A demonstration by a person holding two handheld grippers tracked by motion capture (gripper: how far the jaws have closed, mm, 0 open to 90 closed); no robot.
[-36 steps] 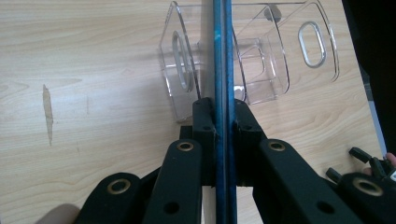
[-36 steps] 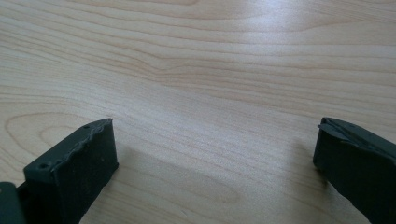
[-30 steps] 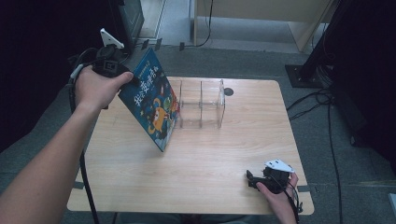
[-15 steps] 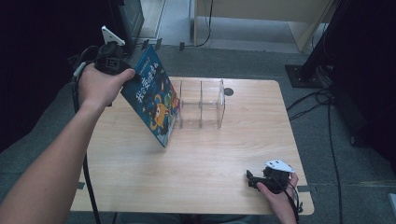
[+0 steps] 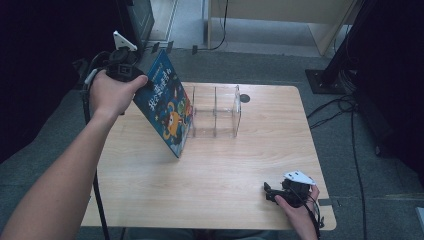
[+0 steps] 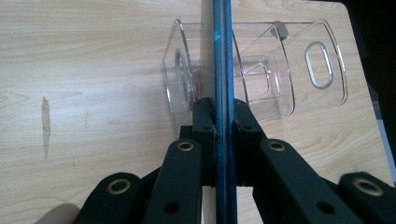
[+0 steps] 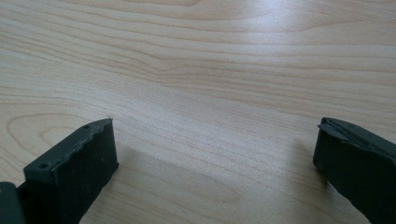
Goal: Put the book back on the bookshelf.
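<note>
A pale wooden desk (image 5: 210,170) on grey floor carries one clear rack (image 5: 215,112); left gripper (image 6: 223,135) fingers clamp one blue book (image 5: 167,107), right gripper (image 7: 215,158) fingers gape empty.

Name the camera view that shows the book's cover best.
The high view: the book stands tilted, its blue illustrated cover facing the camera. The left gripper view gives just its thin edge between the jaws.

One blue book (image 5: 167,110), one clear divided rack (image 5: 216,112), two grippers, all at a single wooden table (image 5: 215,170).
</note>
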